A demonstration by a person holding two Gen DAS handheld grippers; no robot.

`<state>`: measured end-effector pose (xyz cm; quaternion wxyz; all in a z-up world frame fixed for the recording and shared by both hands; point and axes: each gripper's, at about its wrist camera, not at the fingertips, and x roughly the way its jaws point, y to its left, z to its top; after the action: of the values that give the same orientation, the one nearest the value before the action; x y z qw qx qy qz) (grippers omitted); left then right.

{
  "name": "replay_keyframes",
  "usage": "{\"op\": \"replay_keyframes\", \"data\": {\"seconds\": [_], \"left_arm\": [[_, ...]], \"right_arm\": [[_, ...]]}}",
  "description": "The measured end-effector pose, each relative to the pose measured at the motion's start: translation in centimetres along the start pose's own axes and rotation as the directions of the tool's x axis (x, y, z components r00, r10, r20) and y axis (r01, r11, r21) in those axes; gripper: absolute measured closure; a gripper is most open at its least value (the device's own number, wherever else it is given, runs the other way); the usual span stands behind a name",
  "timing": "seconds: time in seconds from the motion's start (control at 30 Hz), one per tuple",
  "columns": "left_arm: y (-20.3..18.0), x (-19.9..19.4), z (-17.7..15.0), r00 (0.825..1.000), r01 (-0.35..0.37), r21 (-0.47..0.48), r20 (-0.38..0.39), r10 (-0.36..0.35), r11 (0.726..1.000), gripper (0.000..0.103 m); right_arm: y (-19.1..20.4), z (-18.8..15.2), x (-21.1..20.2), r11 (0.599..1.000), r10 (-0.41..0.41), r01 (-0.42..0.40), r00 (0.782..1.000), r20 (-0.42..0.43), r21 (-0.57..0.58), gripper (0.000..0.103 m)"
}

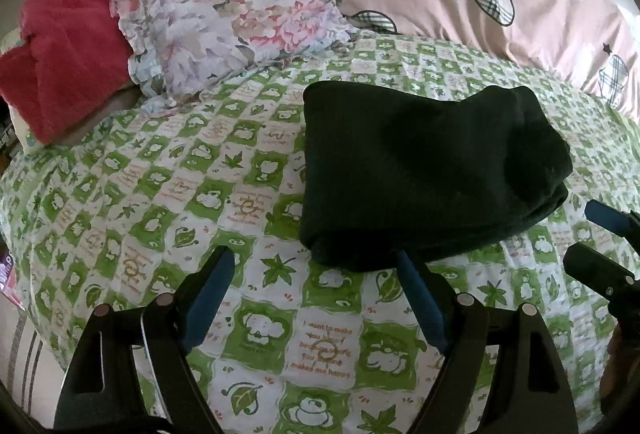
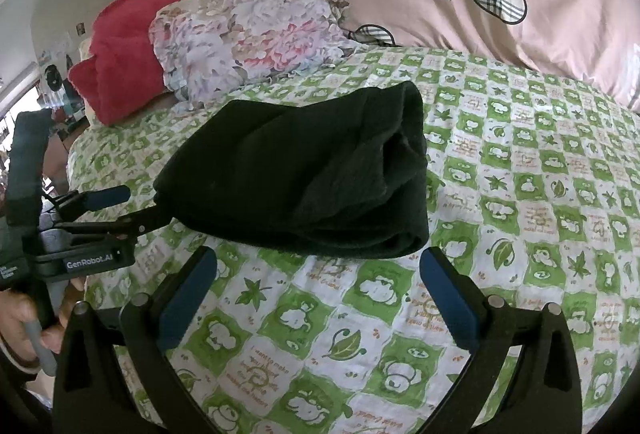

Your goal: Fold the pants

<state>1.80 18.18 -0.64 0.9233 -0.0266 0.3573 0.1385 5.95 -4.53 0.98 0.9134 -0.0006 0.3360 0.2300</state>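
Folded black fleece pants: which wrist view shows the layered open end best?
Right wrist view. The folded black fleece pants show their stacked layers and rolled edge facing the camera. The left wrist view shows the bundle mostly as a flat dark top, with only a thin edge of the layers at right.

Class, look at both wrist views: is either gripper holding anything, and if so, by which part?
Nothing is held. The left gripper and right gripper are both open, just short of the folded black pants on the bed.
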Motion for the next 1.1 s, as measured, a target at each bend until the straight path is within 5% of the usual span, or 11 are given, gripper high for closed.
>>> {"op": "replay_keyframes", "data": {"seconds": [1.1], "left_arm": [[0.67, 0.61, -0.99, 0.999, -0.001, -0.010, 0.035, 0.002, 1.000, 0.017]], "right_arm": [[0.67, -0.04, 0.99, 1.000, 0.010, -0.010, 1.000, 0.007, -0.012, 0.002]]}}
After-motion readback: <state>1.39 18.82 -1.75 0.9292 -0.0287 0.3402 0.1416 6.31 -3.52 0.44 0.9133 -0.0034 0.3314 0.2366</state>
